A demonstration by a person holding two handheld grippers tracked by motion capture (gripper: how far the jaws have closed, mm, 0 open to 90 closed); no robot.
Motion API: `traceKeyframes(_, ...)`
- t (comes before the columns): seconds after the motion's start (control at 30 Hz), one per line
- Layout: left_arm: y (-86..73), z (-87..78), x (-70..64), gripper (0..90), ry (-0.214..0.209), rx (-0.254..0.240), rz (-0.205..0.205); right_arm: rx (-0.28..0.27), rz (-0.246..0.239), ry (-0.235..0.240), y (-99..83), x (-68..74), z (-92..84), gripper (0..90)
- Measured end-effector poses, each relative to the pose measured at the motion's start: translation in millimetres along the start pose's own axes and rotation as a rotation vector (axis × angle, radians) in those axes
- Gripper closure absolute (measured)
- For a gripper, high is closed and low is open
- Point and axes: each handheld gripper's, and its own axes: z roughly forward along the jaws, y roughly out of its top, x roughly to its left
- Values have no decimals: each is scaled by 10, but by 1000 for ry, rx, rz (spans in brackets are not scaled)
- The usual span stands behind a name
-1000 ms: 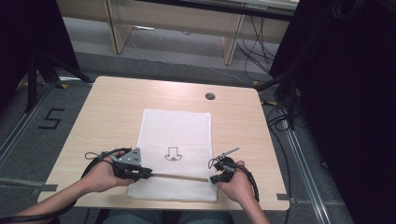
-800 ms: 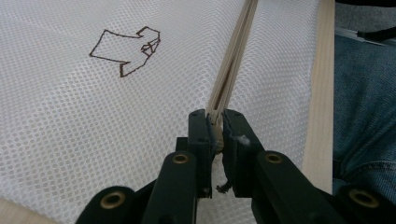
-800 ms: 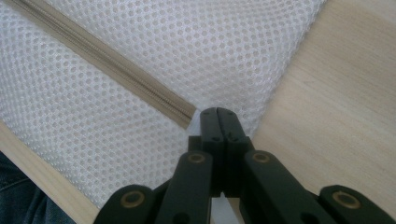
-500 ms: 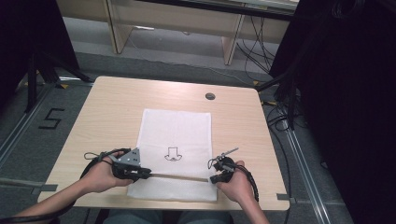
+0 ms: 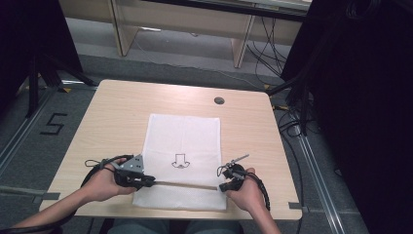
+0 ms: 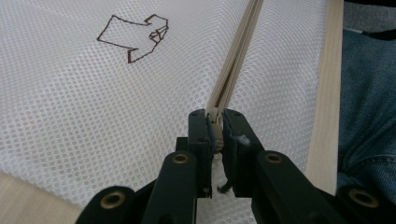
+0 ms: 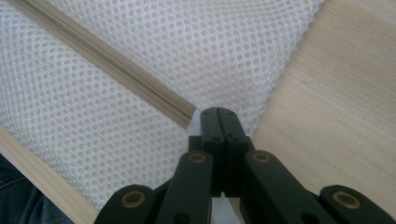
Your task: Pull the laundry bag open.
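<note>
Pinching zipper point(image 6: 232, 77) (both jaws closed)

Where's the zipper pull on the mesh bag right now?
In the left gripper view the zipper pull sits clamped in the left gripper, at the zipper's left end near the mesh bag's front edge.

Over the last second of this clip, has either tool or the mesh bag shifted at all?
Nothing has visibly changed. The left tool stays shut on the zipper pull, the right tool stays shut on the edge of the white mesh bag by the zipper's far end, and the bag lies flat on the table as before.
</note>
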Motion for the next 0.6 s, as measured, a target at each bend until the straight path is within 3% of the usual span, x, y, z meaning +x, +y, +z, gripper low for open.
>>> traceKeyframes(0.07,-6,-23,19,821,13,15,29,-1,-3,-1,0,-5,1,900)
traceKeyframes(0.1,-16,-26,10,821,7,7,-6,-2,-3,-2,-1,-2,1,900)
traceKeyframes(0.2,-45,-56,21,821,25,26,12,-8,-12,-1,-2,-10,3,900)
traceKeyframes(0.33,-124,-151,73,821,49,29,-15,-8,-22,-12,-2,-7,-2,900)
traceKeyframes(0.4,-173,-228,116,821,70,56,-10,-9,-19,-7,-4,-20,-1,900)
traceKeyframes(0.5,-253,-299,148,821,79,43,-45,-3,-19,-9,-4,-32,-3,900)
traceKeyframes(0.6,-324,-352,181,821,108,75,-33,0,-5,-12,-2,-25,-5,900)
